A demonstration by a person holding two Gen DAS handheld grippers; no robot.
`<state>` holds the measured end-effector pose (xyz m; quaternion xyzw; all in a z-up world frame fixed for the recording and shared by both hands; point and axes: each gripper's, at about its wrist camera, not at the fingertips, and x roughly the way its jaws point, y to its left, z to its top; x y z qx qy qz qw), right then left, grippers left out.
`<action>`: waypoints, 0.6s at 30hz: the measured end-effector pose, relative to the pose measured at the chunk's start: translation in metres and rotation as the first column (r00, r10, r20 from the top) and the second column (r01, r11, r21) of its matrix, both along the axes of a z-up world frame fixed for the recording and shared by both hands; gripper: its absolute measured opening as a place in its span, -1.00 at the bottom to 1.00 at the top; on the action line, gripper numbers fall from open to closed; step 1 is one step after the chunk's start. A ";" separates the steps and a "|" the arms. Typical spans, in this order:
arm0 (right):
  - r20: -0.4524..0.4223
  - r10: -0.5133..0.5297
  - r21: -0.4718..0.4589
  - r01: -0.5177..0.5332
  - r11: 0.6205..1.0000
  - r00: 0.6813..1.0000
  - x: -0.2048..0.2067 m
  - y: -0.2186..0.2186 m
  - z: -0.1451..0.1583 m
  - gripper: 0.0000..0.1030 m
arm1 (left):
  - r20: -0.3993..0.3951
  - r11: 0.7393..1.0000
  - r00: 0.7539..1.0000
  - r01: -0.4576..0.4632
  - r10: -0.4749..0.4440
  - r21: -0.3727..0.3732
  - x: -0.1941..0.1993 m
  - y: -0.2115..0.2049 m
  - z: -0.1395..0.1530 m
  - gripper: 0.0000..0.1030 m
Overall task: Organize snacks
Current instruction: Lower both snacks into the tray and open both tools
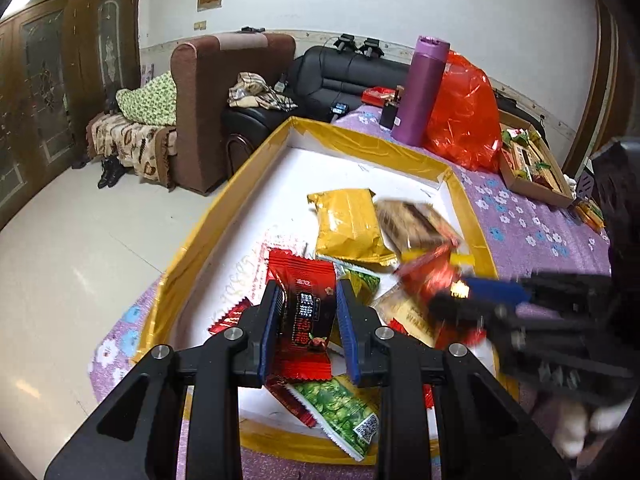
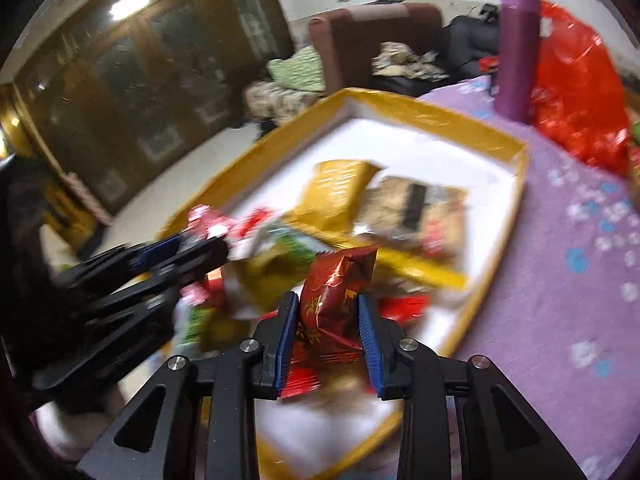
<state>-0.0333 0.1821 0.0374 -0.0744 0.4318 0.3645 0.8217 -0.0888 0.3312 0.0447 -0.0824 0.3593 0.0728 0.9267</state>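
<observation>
A gold-rimmed white box on the purple flowered cloth holds several snack packets. My left gripper is shut on a red and black packet, held upright over the box's near end. My right gripper is shut on a dark red foil packet; in the left wrist view it comes in blurred from the right. In the box lie a yellow packet, a brown packet and a green pea packet. The left gripper shows at the left of the right wrist view.
A purple flask and a red plastic bag stand behind the box. A cardboard tray of more snacks sits at the far right. The table's left edge drops to a pale floor; sofas stand beyond.
</observation>
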 end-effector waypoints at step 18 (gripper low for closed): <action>-0.132 0.197 0.174 -0.173 0.970 0.971 -0.011 0.023 0.003 -0.42 | 0.084 0.996 0.993 -0.081 0.083 -0.032 -0.022 0.034 0.020 -0.51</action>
